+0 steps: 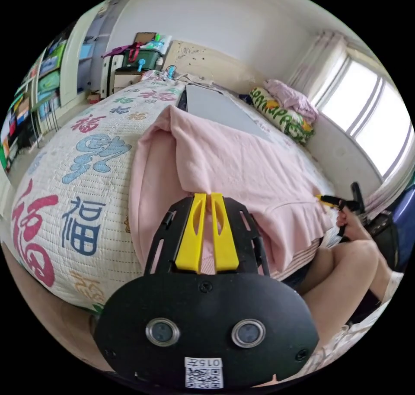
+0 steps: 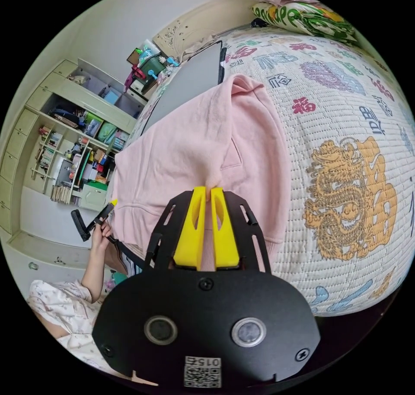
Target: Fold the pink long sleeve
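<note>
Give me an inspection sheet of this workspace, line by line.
Surface: bed with a printed quilt.
Job's things: pink long sleeve lying on the quilt, partly folded.
Clutter: grey board behind the garment; patterned pillow with a pink bundle on top.
Grippers: left gripper and right gripper each shut on a pinch of pink fabric.
Cables: nothing seen.
Surroundings: window, crowded shelves.

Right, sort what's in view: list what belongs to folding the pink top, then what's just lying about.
Belongs to the job:
- soft pink long-sleeve top spread on the bed
- left gripper, yellow jaws shut on the top's fabric
- right gripper, likewise shut on it

Lying about:
- flat grey board
- green-patterned pillow
- crumpled pink cloth on the pillow
- white printed quilt
</note>
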`<action>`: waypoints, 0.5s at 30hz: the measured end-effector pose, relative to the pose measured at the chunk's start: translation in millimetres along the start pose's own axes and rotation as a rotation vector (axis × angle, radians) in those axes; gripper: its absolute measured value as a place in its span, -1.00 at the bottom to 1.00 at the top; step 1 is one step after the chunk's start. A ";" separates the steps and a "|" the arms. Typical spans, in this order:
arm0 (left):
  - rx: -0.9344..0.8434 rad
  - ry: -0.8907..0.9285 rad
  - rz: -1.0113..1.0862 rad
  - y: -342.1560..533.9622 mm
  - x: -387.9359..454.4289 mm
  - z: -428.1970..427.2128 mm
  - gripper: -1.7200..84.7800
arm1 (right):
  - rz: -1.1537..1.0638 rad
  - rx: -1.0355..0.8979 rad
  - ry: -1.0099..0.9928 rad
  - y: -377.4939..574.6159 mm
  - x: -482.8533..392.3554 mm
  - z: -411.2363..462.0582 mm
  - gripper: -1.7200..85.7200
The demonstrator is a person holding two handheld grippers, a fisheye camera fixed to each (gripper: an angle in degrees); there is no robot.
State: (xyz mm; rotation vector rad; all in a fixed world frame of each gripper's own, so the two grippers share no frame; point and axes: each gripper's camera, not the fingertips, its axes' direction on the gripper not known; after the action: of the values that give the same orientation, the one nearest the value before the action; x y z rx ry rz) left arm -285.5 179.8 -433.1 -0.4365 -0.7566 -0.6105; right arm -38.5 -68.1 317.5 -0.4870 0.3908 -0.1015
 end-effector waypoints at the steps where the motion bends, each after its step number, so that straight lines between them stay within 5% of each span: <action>1: 0.023 -0.040 0.032 15.1 -0.2 12.0 -0.93 | -0.025 -0.003 0.018 2.9 -2.4 6.0 -0.91; 9: 0.031 -0.168 0.077 91.8 -40.2 61.0 -0.83 | -0.040 0.173 0.242 60.8 -11.9 -6.6 -0.86; 15: 0.471 -0.385 0.230 170.8 -49.3 17.1 -0.80 | 0.123 0.924 0.569 186.2 -26.5 -71.8 -0.93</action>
State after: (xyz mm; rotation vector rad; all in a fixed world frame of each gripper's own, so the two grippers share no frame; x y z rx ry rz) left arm -210.9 333.9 -483.9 -0.1984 -1.1643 -0.1182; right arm -90.3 69.5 179.9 0.4975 0.8656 -0.2854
